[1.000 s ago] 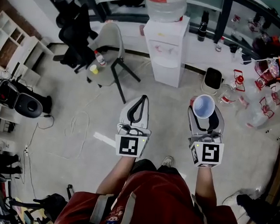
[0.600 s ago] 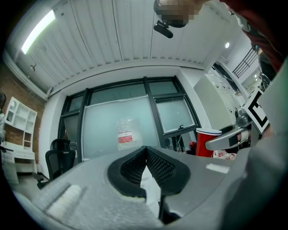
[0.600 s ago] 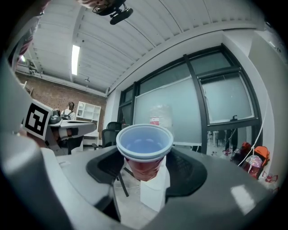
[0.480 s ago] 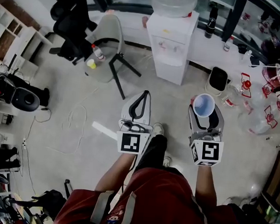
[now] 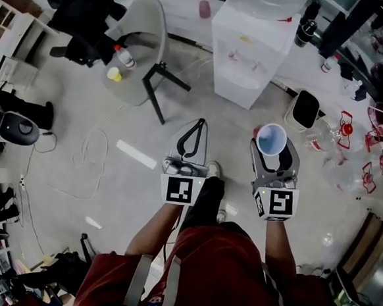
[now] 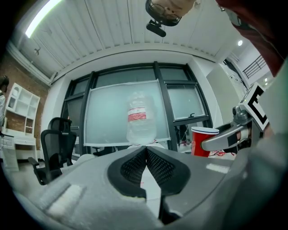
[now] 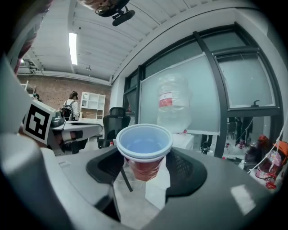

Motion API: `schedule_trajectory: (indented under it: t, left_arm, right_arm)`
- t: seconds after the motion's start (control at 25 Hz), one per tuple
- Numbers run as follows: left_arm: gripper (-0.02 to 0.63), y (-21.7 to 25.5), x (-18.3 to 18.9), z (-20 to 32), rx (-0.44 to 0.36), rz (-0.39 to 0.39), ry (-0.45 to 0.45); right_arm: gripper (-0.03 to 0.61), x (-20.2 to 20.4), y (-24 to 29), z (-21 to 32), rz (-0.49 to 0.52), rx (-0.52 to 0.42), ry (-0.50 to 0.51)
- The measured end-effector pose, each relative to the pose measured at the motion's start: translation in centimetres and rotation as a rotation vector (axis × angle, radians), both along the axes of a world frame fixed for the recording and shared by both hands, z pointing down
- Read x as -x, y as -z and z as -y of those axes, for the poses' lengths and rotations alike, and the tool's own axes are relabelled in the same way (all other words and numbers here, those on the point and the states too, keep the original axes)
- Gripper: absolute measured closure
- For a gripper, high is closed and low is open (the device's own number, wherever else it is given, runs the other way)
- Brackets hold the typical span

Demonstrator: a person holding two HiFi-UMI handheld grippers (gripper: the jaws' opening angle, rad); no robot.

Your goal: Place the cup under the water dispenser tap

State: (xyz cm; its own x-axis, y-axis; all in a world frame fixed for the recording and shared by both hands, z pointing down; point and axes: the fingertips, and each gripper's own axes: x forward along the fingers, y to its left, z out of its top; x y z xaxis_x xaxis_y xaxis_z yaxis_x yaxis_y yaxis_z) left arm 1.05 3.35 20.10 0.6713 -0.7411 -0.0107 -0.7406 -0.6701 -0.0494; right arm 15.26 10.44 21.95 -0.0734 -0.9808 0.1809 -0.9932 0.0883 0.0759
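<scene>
Pale concrete floor (image 5: 81, 127) fills the head view, and we stand on it facing a white water dispenser (image 5: 249, 54) at the upper middle of the frame, with its clear bottle (image 7: 173, 105) upright on top. At the upper left stands a grey chair (image 5: 143, 53), and a dark bin (image 5: 305, 110) sits just right of the dispenser. Below these, at the centre of the frame, we hold the left gripper (image 5: 200, 123) with its jaws pressed together and nothing between them. Beside it, to the right, the right gripper (image 5: 271, 146) has its jaws clamped on the red wall of the cup (image 5: 271, 139). The cup is upright, its pale blue inside facing up, well apart from the dispenser and lower in the frame.
</scene>
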Motion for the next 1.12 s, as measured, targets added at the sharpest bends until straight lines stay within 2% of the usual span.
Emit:
schedule_trajectory:
  t: [0.24,0.52,0.76,0.88,1.12]
  left_arm:
    - [0.617,-4.3,0.1,7.3,0.022,0.03,-0.004]
    - [0.617,-8.7,0.7,13.1,0.023,0.063,0.011]
    - [0.617,-12.1,0.4,16.2,0.034,0.093,0.03]
    - [0.617,-14.5,-0.3,17.2,0.06,0.088,0.04]
    - [0.617,-19.6,-2.5,18.5,0.085,0.133,0.04]
  right_arm:
    - [0.291,0.7,-3.8,8.4,-0.007,0.024,0.014]
    - [0.293,1.2,-9.8,15.0,-0.021,0.105,0.049]
    - [0.293,0.3,-15.6,18.3,-0.005,0.179,0.055]
    - [0.293,-0.4,-18.8,19.9,0.003,0.201,0.062]
    - [0.293,-2.1,-25.4,23.4,0.006,0.239,0.088]
